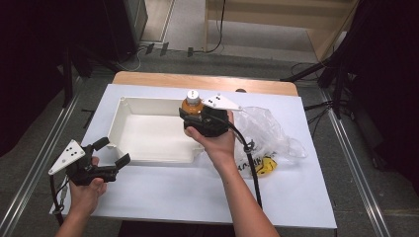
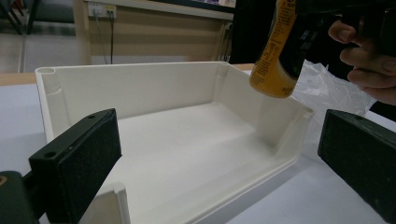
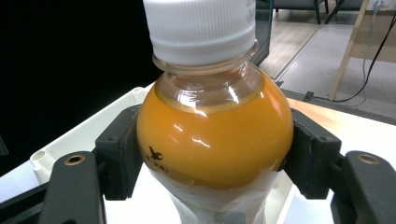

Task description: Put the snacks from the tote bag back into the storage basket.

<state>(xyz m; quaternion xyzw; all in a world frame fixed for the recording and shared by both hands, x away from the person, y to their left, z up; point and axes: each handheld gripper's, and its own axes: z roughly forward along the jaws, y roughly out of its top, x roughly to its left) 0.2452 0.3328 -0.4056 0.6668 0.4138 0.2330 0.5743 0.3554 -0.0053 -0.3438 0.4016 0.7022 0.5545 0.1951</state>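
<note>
**Little print, almost none of it readable**

The orange juice bottle (image 3: 215, 140) carries a small dark bird-like emblem low on its shoulder in the right gripper view, with a row of tiny characters beneath it, too small to make out. In the left gripper view the bottle's yellow label (image 2: 275, 51) shows lines of fine dark print running along its length, blurred beyond reading. On the table beside the clear plastic bag (image 1: 269, 131), a yellow item (image 1: 266, 167) bears dark marks, and the black strokes next to it on the bag may be lettering; no word can be told
</note>
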